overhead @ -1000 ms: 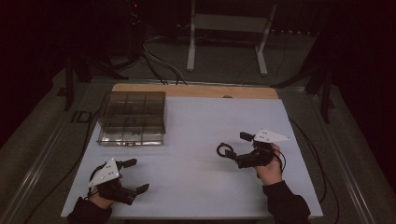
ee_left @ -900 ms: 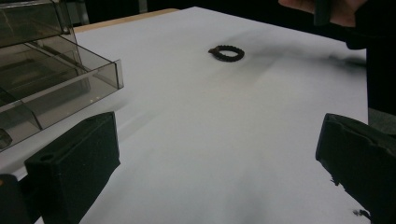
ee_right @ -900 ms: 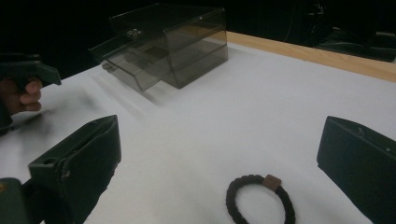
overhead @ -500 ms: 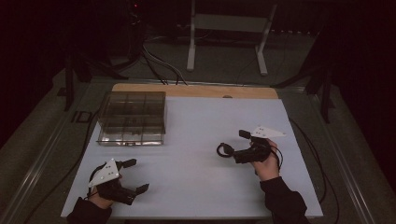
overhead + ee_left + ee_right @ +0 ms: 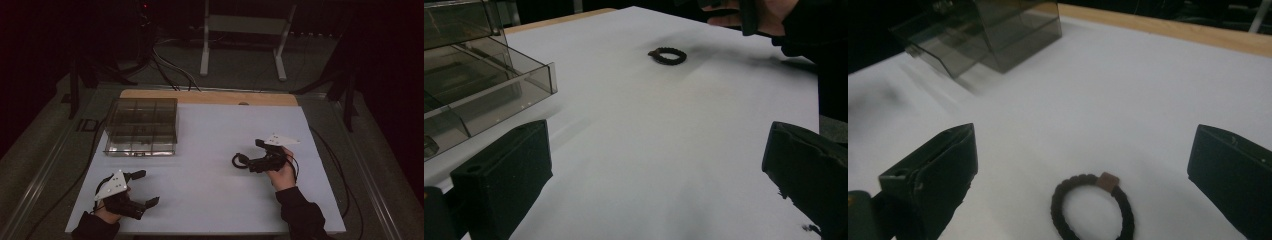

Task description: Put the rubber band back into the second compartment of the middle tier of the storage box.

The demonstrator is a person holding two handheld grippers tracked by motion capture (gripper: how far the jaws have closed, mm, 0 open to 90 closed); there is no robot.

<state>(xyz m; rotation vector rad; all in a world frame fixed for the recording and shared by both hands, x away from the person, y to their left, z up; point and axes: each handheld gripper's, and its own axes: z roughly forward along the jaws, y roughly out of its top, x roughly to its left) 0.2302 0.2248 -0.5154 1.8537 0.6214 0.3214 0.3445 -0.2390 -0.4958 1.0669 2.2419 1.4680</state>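
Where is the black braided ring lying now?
In the high view, the black braided ring lies on the white table, right of centre, just in front of the open right tool.

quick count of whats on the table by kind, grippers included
Hand-held grippers: 2, left gripper and right gripper, both open
Clear compartment box: 1
Black braided bracelet: 1, flat on the white table top, between the right gripper's jaws
Total: 4
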